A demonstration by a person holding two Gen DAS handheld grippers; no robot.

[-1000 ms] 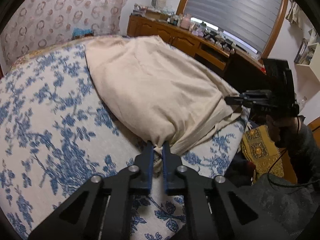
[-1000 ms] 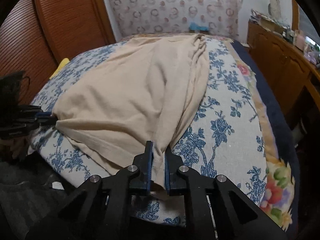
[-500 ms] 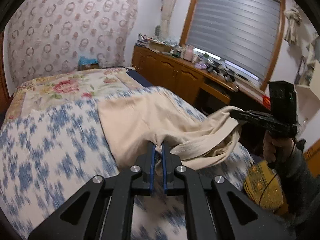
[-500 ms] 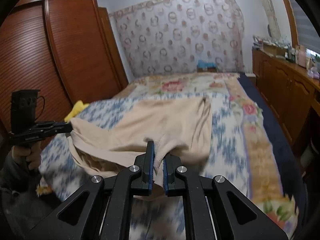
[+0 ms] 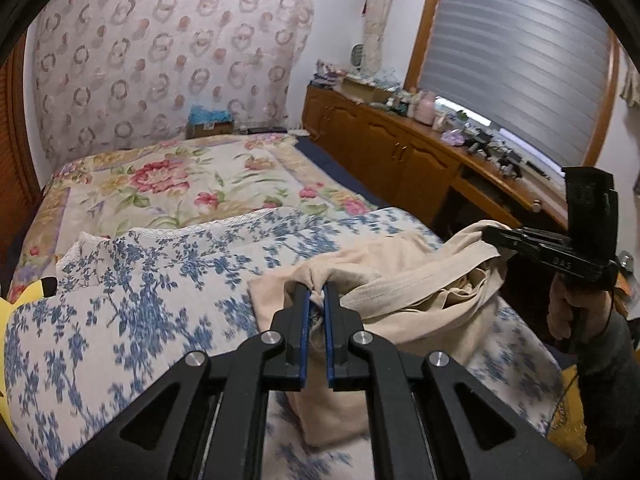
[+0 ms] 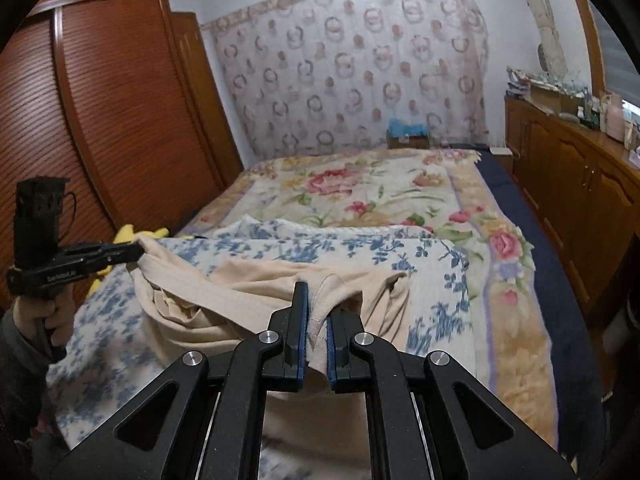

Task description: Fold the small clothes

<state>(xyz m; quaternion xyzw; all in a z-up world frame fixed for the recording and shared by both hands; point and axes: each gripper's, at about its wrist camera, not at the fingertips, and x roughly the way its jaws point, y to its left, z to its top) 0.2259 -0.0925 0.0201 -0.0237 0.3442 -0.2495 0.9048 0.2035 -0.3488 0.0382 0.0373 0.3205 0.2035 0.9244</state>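
Beige garment point(image 5: 400, 280) bunched at bed's point(image 5: 140, 320) near edge, lifted, both tongs clamped on it: left tongs point(image 5: 316, 300), right tongs point(image 6: 316, 316). No neat fold visible; most folding seemingly left.

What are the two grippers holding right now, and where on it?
Both hold the beige garment: the left gripper pinches one bunched edge, the right gripper a ribbed hem, lifting it above the bed.

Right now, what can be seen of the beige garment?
The beige garment is a plain, soft knit with a stitched hem. It is lifted at two corners: the left gripper and the right gripper each pinch an edge. The middle sags in loose folds onto the blue floral bedspread, near the bed's foot.
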